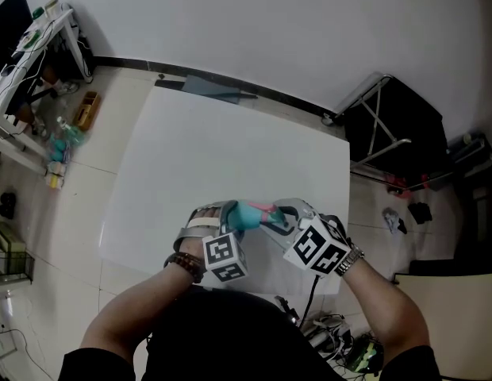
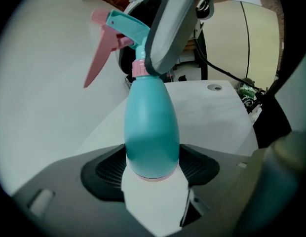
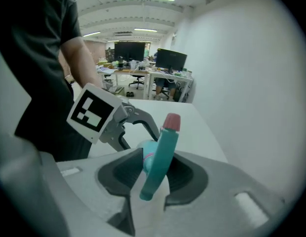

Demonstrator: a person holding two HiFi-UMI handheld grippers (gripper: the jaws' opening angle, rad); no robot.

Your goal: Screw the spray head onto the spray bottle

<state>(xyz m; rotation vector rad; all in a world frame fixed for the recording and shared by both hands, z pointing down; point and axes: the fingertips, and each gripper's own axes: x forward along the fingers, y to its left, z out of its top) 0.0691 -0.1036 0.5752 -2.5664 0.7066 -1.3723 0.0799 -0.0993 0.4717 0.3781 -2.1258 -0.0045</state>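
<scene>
Gripping the bottle (image 2: 152,127) by its base, your left claw (image 2: 152,168) aims its neck at your right claw (image 3: 150,181), closed on the spray head (image 3: 161,149) seated there. Twist about that long axis.

Teal, egg-shaped spray bottle (image 2: 152,132) with pink-rimmed base. Teal spray head (image 2: 124,27), pink trigger and collar, set on its neck.

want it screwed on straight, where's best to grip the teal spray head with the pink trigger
Probably the narrow body of the teal plastic spray head, just above its pink collar, from the back, away from the pink trigger: flat sides suit a pinch.
</scene>
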